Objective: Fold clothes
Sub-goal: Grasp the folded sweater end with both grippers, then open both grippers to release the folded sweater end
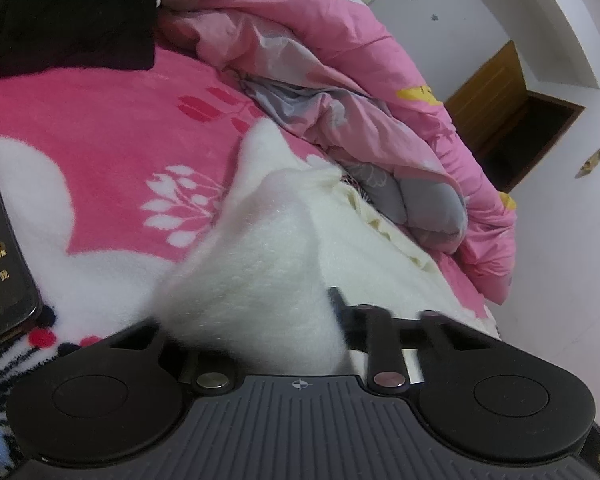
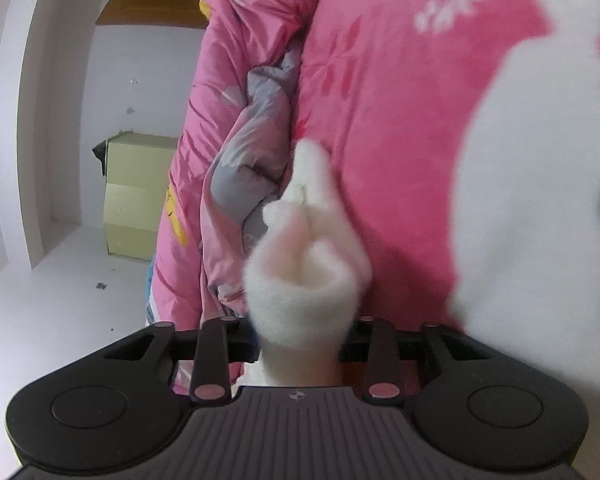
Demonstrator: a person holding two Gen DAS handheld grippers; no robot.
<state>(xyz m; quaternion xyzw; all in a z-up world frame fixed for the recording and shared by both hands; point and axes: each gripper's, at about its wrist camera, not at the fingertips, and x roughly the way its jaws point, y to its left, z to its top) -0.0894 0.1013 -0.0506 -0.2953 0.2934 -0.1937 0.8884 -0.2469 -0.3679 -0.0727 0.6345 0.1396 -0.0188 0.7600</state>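
White fleece garment (image 1: 260,272) bunches up into the left tongs (image 1: 256,344), pinching a fold, its body trailing over the pink bed blanket (image 1: 112,120) toward the crumpled quilt (image 1: 340,80) along the bed's far edge. Right tongs (image 2: 300,340) clamp another bunch, lifted. Mid-fold, I'd judge: next, carry both held edges across and lay them flat.

Fingertips of both grippers hidden under white garment (image 1: 260,280) — grip unseen; phone (image 1: 0,264) cut by left edge; blanket (image 2: 520,200) blurred.
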